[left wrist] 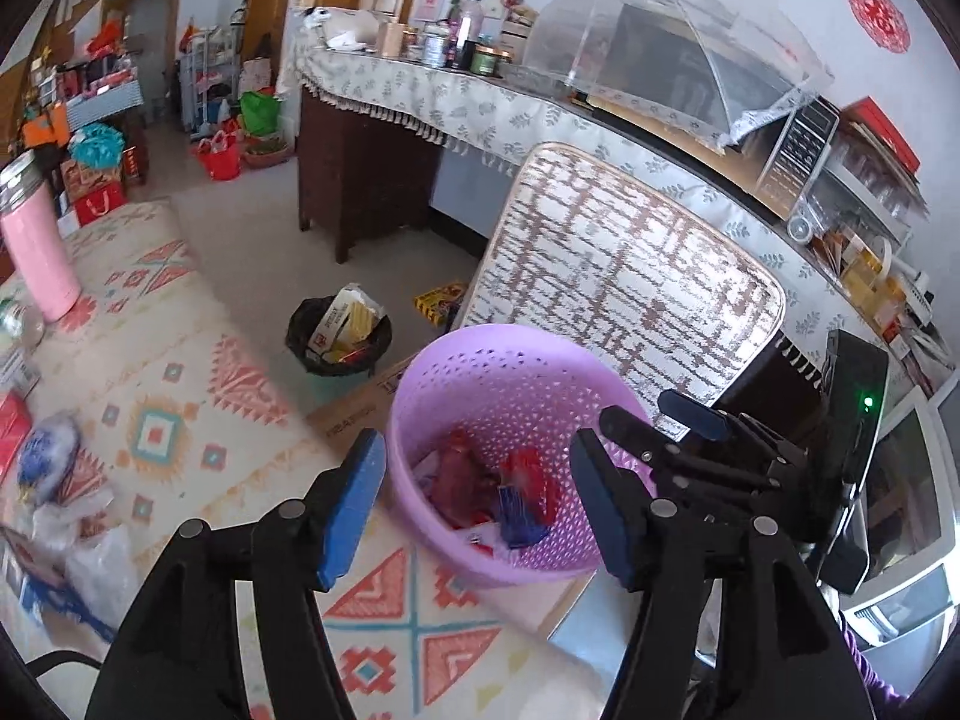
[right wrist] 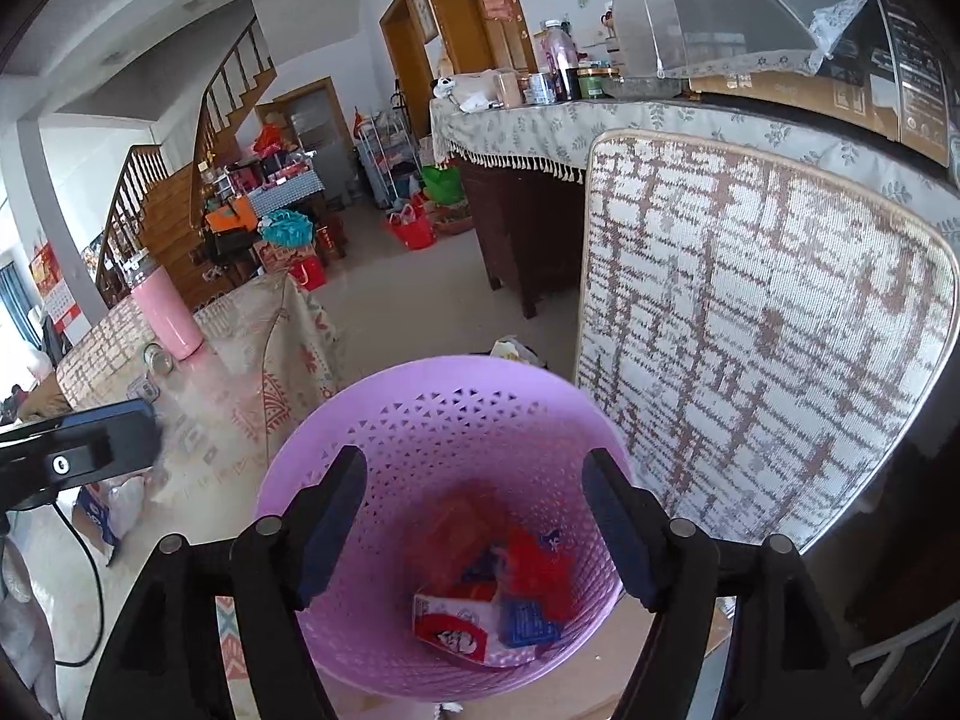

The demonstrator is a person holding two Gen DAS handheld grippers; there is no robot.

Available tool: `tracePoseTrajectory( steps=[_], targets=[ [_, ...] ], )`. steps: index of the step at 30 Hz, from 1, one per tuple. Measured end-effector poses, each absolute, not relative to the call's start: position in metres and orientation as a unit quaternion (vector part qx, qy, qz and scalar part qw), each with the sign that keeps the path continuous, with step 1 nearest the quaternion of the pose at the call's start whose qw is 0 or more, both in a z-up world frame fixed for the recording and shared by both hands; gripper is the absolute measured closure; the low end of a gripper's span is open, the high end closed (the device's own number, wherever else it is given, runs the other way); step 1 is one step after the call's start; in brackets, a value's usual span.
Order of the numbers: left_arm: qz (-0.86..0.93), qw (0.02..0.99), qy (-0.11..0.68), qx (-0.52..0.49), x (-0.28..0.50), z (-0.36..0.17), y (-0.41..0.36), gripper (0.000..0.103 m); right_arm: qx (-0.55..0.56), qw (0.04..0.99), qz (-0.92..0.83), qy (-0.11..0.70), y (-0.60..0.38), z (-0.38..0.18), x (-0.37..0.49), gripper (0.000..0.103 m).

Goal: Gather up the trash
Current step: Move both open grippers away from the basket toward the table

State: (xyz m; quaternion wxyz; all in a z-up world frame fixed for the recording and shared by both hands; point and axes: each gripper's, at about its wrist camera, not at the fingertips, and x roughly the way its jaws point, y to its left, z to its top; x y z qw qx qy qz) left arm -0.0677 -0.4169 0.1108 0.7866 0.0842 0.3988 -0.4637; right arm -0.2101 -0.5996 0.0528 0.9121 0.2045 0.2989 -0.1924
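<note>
A: Looking at the left wrist view, where's the trash?

B: Red and blue wrappers [left wrist: 510,498] lie inside the purple basket [left wrist: 480,360], center of the frame. The left gripper [left wrist: 480,516] stands wide apart, nothing between its 2 fingers.

A: And the right one?

B: The right gripper [right wrist: 474,534] is also spread wide and empty, above the basket at lower center.

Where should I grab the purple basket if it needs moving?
Grip the purple basket by its rim, coming from above with one finger inside and one outside. It stands upright, its mouth is open, and its thin perforated wall flares wider than either hand-held gripper's jaws, so the near rim is probably easiest.
</note>
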Motion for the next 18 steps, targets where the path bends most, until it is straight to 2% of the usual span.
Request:
tracePoseTrajectory(
  steps=[10, 14, 18],
  targets=[
    [-0.381, 0.833, 0.401, 0.027, -0.048, 0.114, -0.304, 0.04, 0.199, 0.917, -0.158, 0.307, -0.564, 0.053, -0.199, 0.024],
    [-0.314, 0.862, 0.398, -0.005, -0.033, 0.114, -0.24, 0.033, 0.192, 0.92, -0.137, 0.312, -0.542, 0.054, -0.188, 0.024],
    [-0.247, 0.875, 0.414, -0.036, -0.011, 0.101, -0.193, 0.03, 0.19, 0.921, -0.114, 0.321, -0.52, 0.05, -0.177, 0.024]
  ],
)
